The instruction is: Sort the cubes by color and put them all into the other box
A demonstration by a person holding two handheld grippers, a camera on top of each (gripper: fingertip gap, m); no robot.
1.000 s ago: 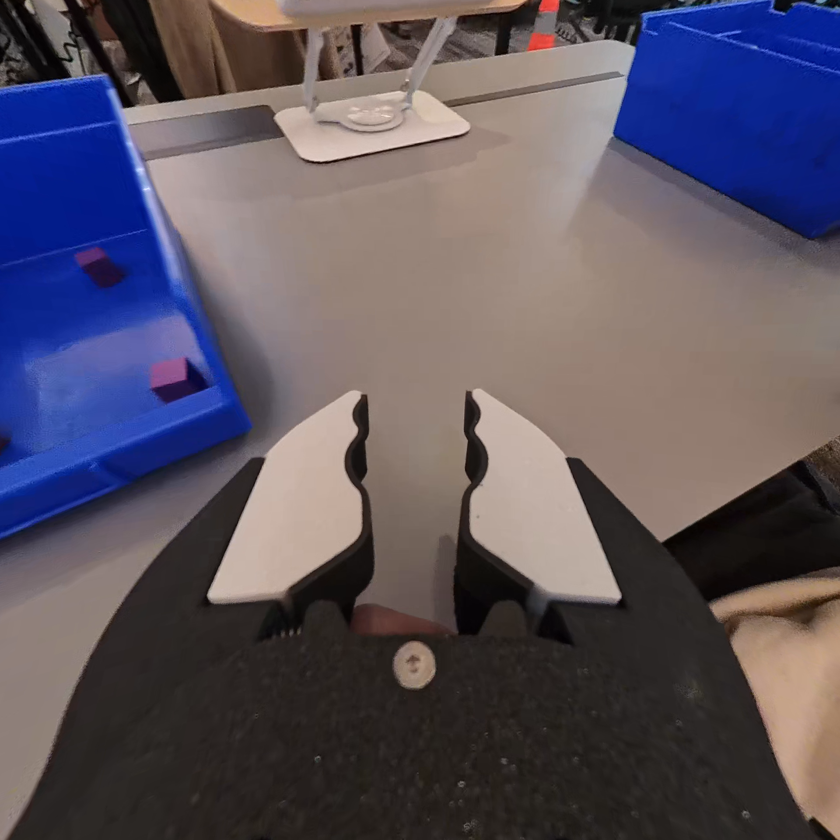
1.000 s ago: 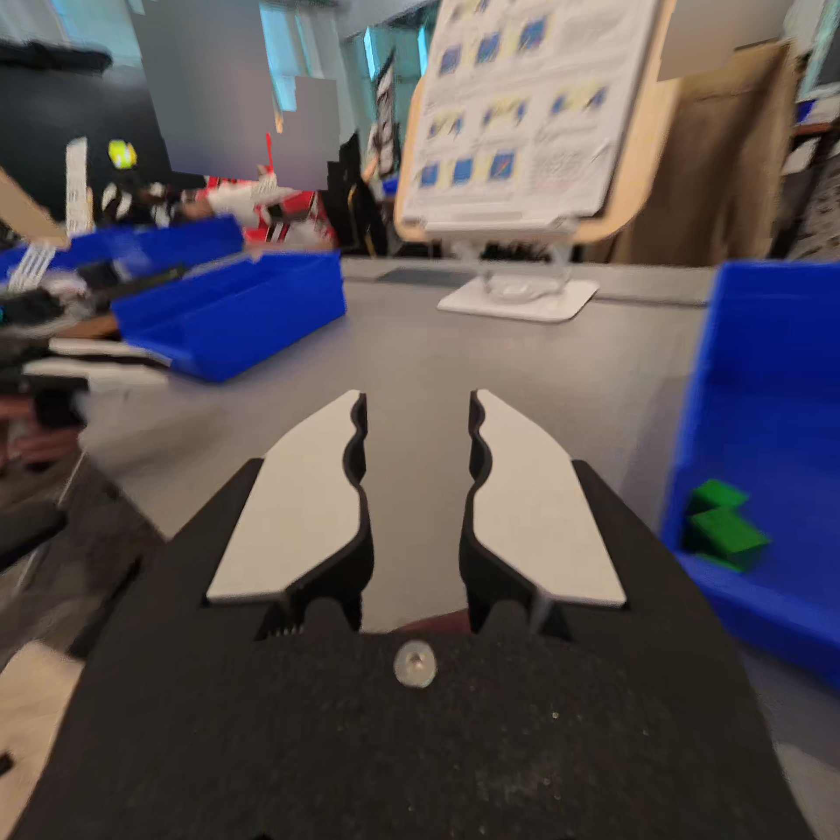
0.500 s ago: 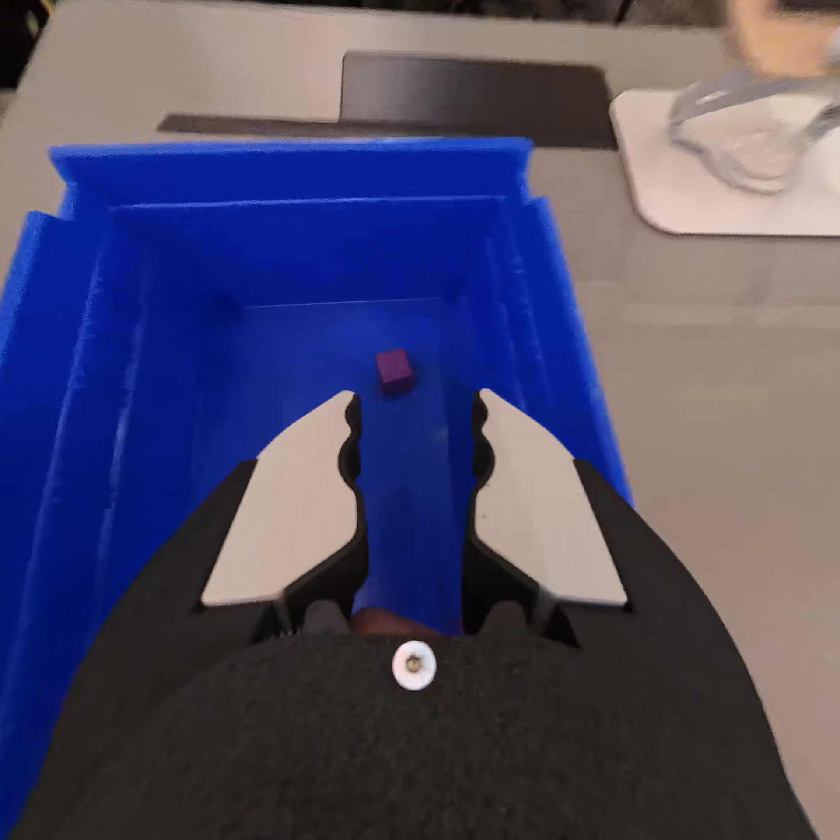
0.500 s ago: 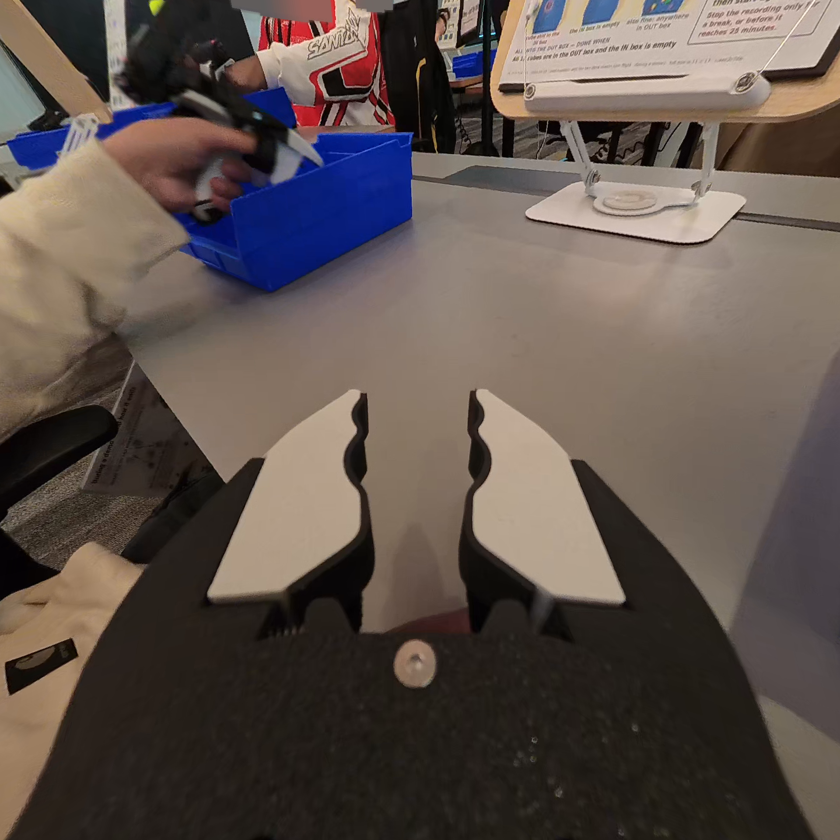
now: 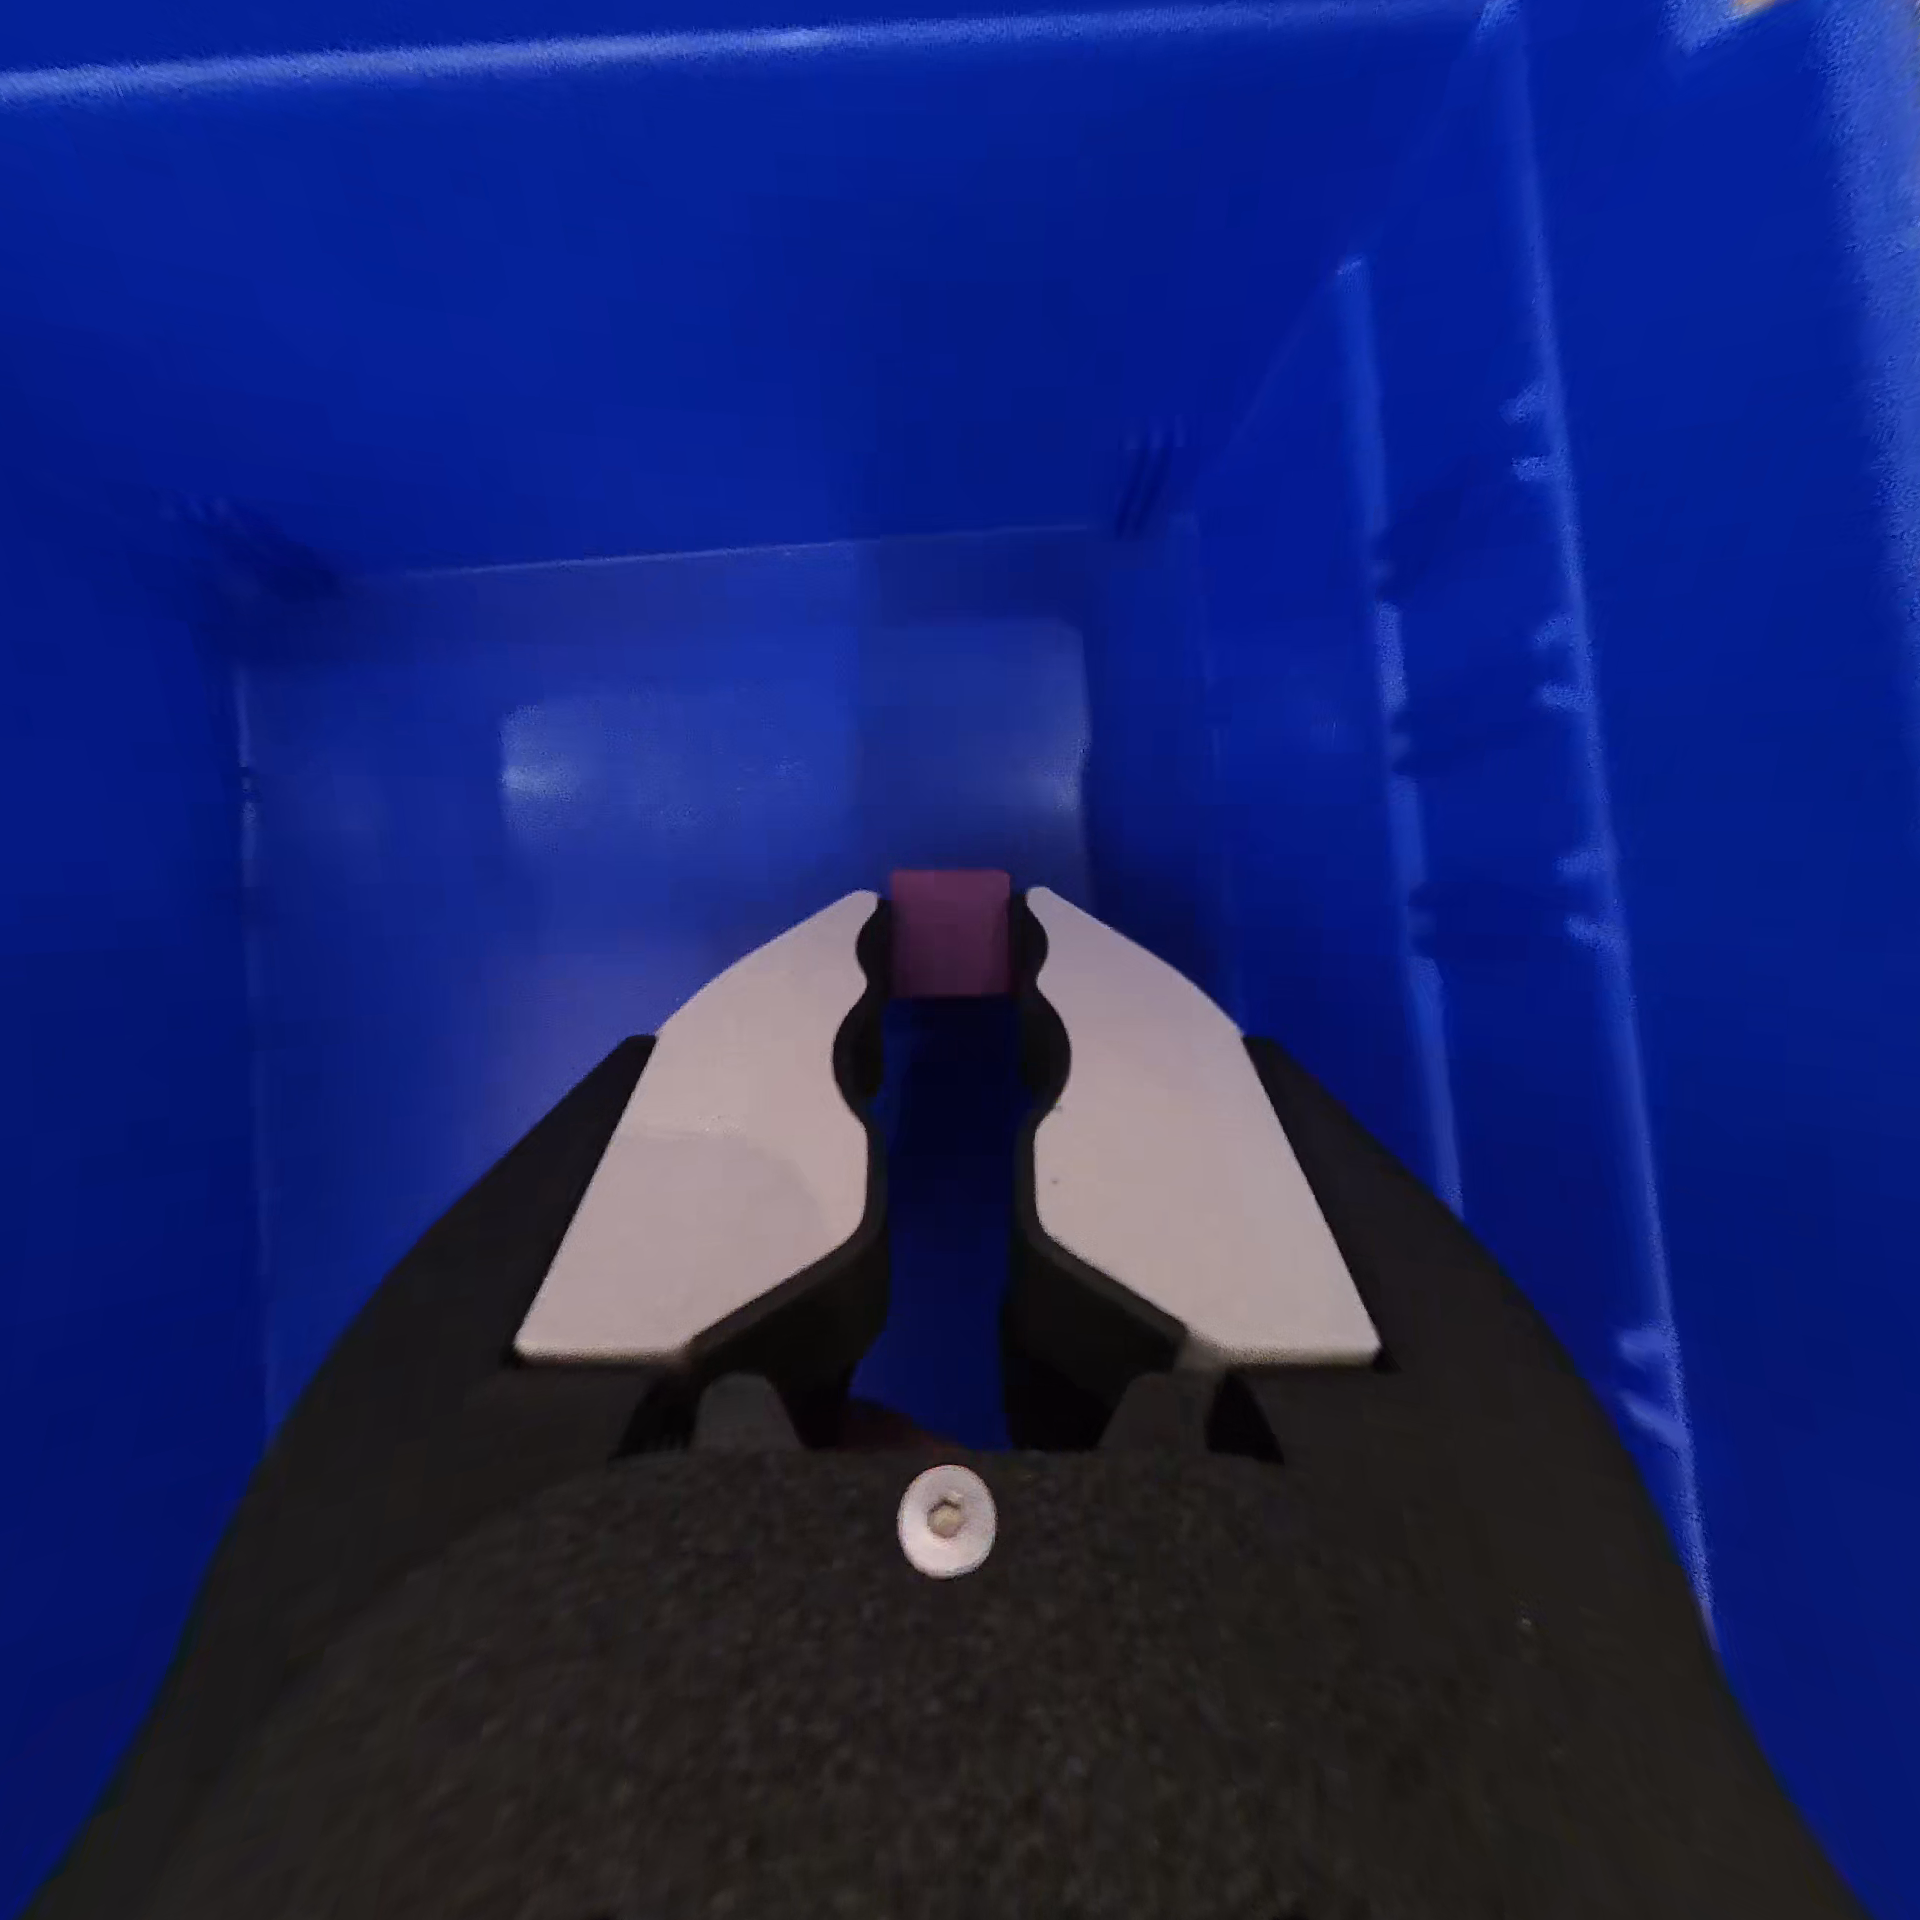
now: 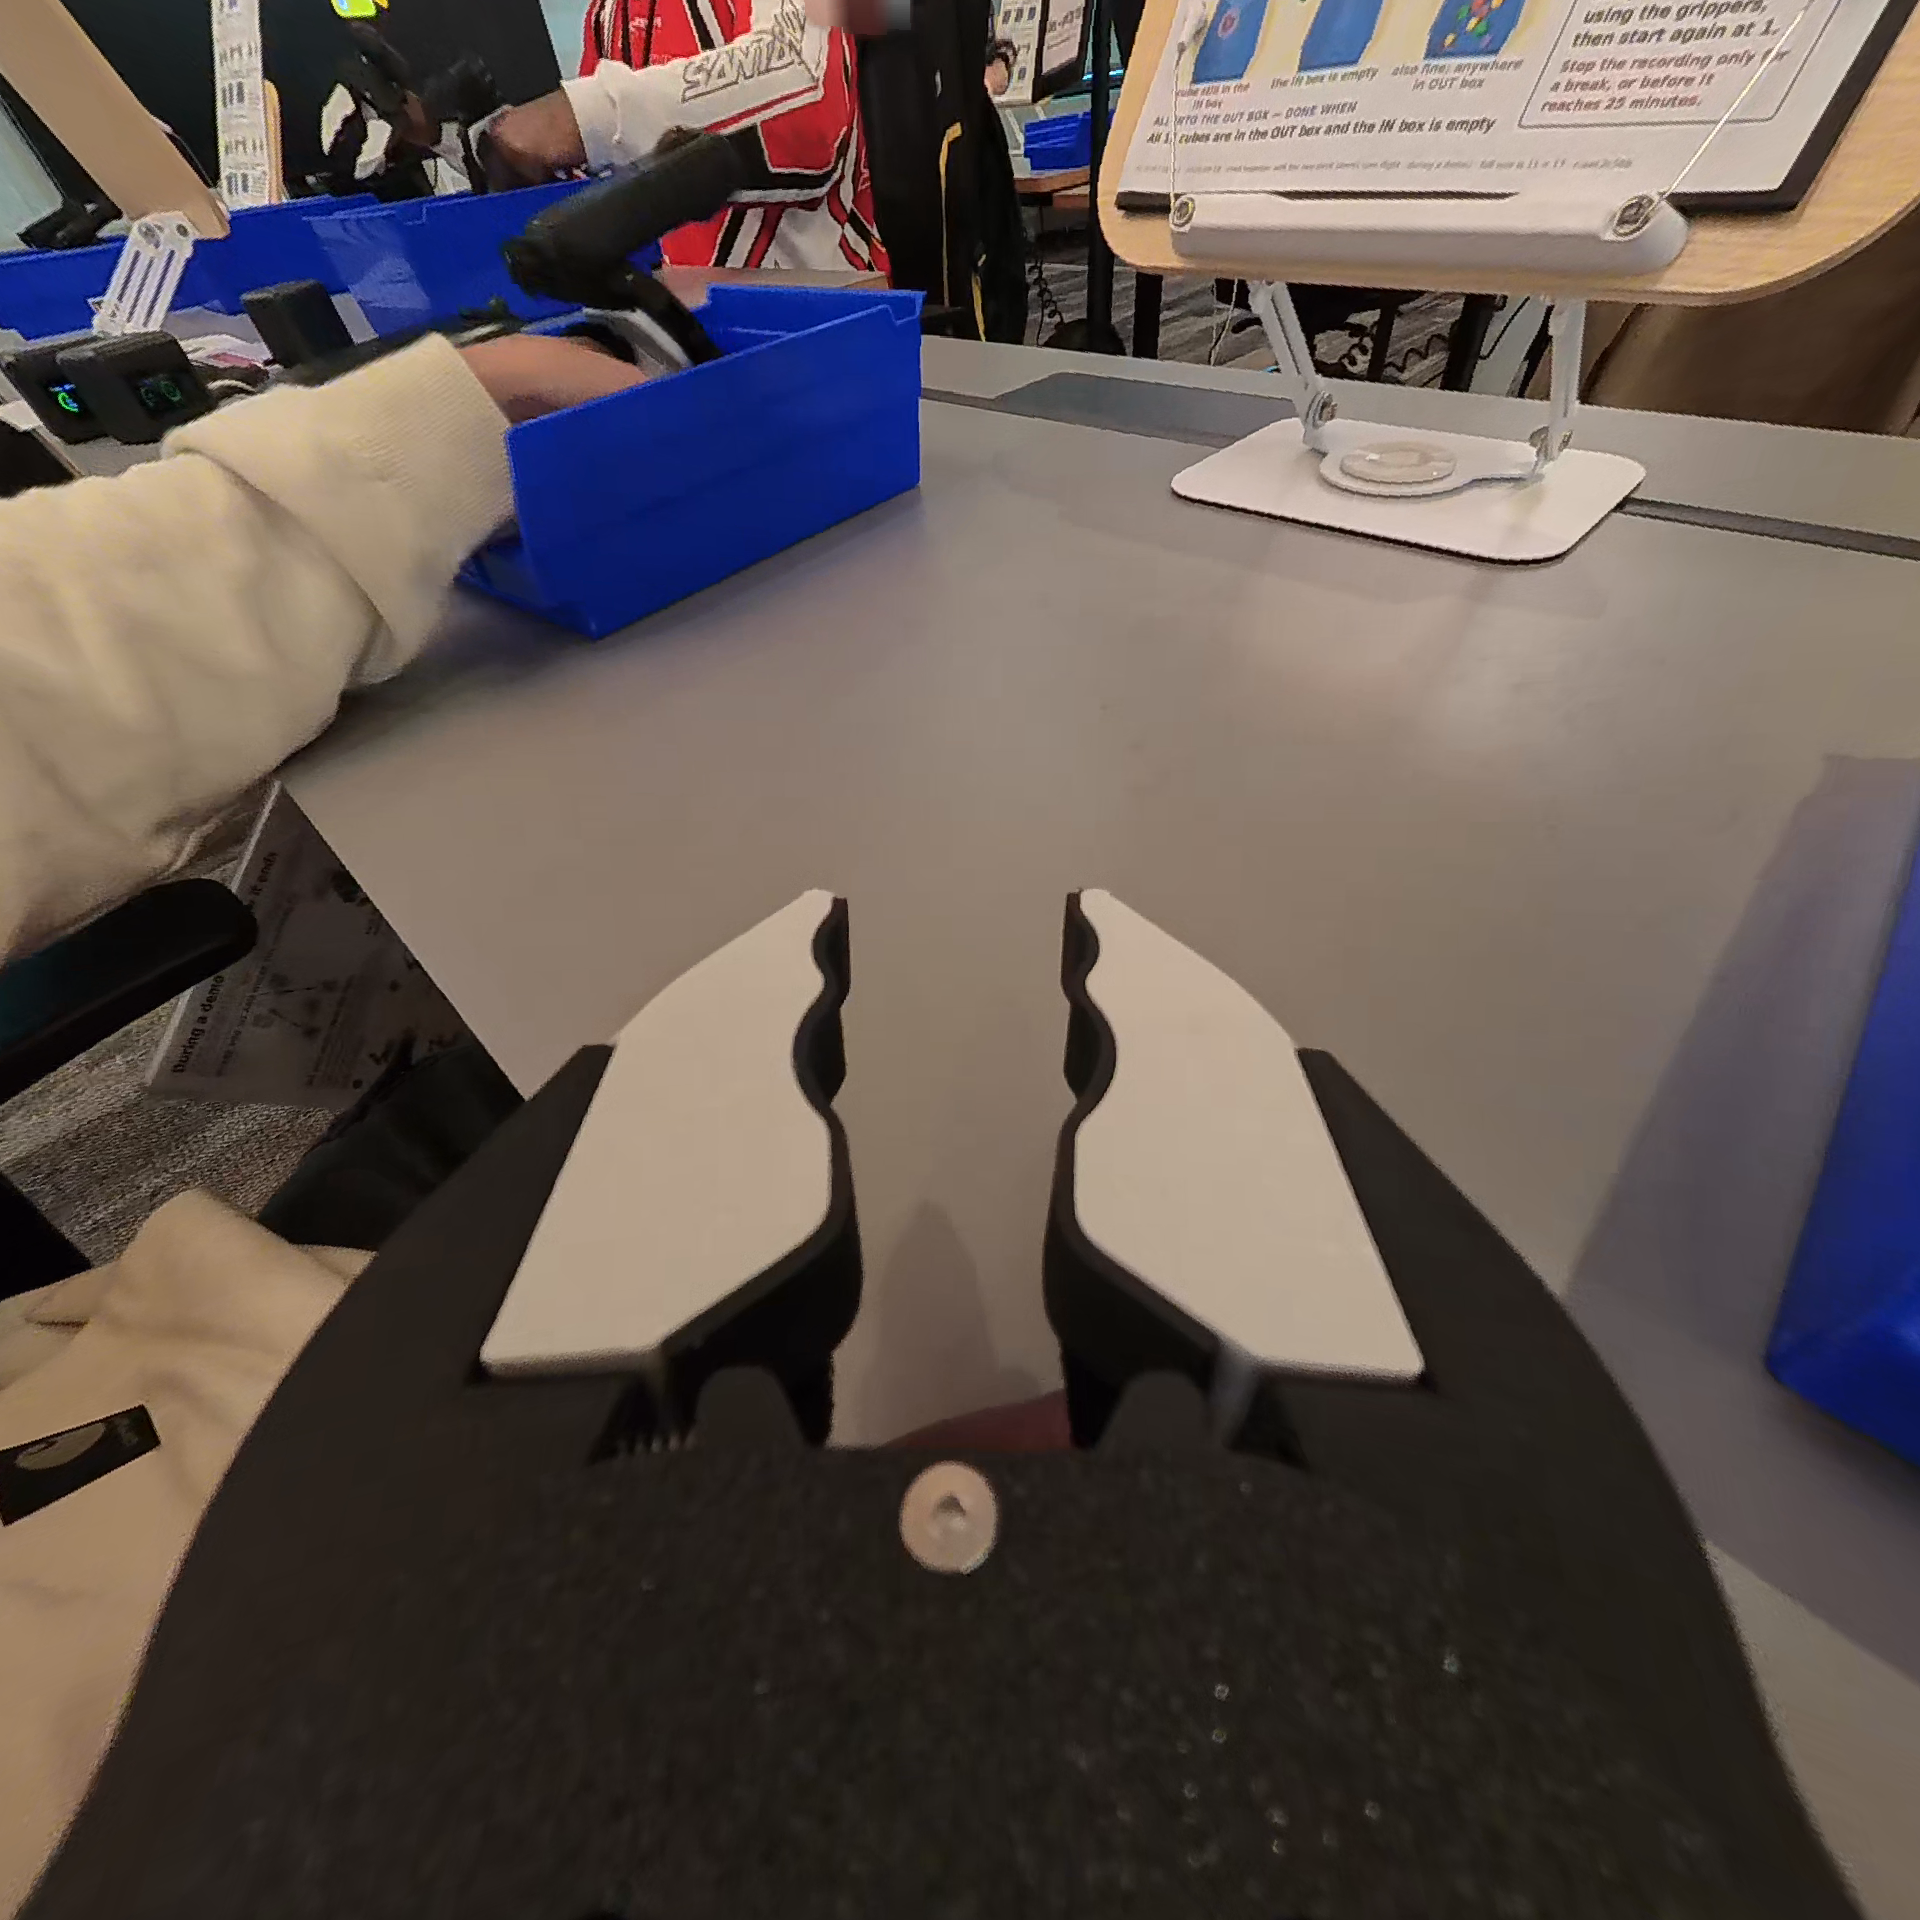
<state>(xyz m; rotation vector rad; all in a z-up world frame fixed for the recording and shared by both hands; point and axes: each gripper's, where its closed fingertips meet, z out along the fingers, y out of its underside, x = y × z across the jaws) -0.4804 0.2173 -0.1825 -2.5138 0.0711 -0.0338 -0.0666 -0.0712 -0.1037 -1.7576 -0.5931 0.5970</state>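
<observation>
Jaws now around purple cube (image 5: 950, 933)

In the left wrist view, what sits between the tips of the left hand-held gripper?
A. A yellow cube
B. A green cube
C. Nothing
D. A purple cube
D: inside the blue box, the left hand-held gripper has a purple cube between its fingertips.

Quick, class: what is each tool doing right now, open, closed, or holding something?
Left tool: closed on the purple cube, inside the blue box.
Right tool: open, empty, over the grey table.
</observation>
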